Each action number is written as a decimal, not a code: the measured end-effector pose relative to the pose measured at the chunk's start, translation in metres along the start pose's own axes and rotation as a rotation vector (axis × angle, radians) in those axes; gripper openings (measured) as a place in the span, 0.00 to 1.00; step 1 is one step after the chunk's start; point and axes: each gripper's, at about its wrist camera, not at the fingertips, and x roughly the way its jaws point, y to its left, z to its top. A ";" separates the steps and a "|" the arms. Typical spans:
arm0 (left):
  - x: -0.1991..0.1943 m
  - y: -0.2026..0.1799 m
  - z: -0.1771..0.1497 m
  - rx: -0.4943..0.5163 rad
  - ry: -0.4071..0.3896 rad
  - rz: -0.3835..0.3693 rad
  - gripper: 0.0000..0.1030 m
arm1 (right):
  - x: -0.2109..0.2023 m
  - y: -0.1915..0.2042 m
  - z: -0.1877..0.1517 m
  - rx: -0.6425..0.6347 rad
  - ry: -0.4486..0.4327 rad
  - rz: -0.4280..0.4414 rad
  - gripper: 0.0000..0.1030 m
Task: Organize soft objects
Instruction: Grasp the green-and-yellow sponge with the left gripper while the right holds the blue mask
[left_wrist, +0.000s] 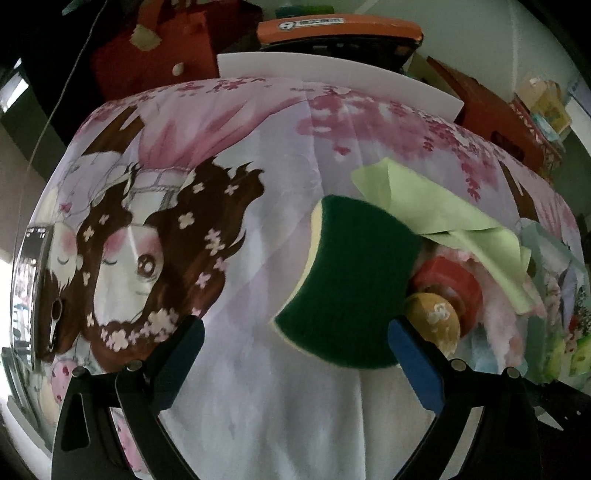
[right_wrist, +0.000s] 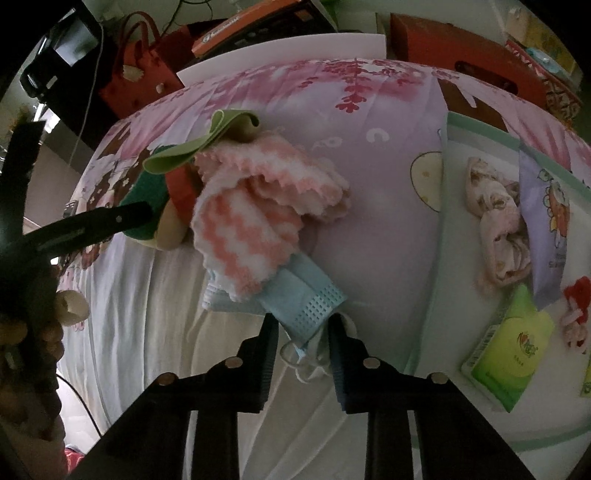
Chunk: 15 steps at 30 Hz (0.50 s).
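A green scouring sponge (left_wrist: 351, 284) lies on the printed bedsheet (left_wrist: 240, 140), just ahead of my open left gripper (left_wrist: 295, 332), whose right finger is beside it. A light green cloth (left_wrist: 443, 214) drapes behind it, over a red and tan soft toy (left_wrist: 439, 295). In the right wrist view my right gripper (right_wrist: 303, 328) is nearly closed around the end of a blue face mask (right_wrist: 306, 299). A pink and white striped cloth (right_wrist: 258, 218) lies on the mask. The left gripper's finger (right_wrist: 110, 218) reaches the sponge (right_wrist: 142, 192).
A white tray with a teal rim (right_wrist: 439, 236) at the right holds a pink floral cloth (right_wrist: 495, 229), a purple pouch (right_wrist: 546, 221), a green tissue pack (right_wrist: 506, 354) and a red toy (right_wrist: 576, 314). Red bags (right_wrist: 136, 70) and boxes (right_wrist: 461, 44) stand behind the bed.
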 end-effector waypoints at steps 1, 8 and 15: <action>0.000 -0.001 -0.001 0.007 -0.003 0.003 0.97 | 0.000 0.000 0.000 -0.001 0.000 0.000 0.28; 0.003 -0.009 0.003 0.029 -0.025 0.010 0.97 | 0.001 0.000 0.000 -0.003 0.003 0.005 0.26; 0.006 -0.020 0.001 0.058 -0.022 -0.008 0.97 | 0.002 0.000 0.000 0.000 0.005 0.005 0.26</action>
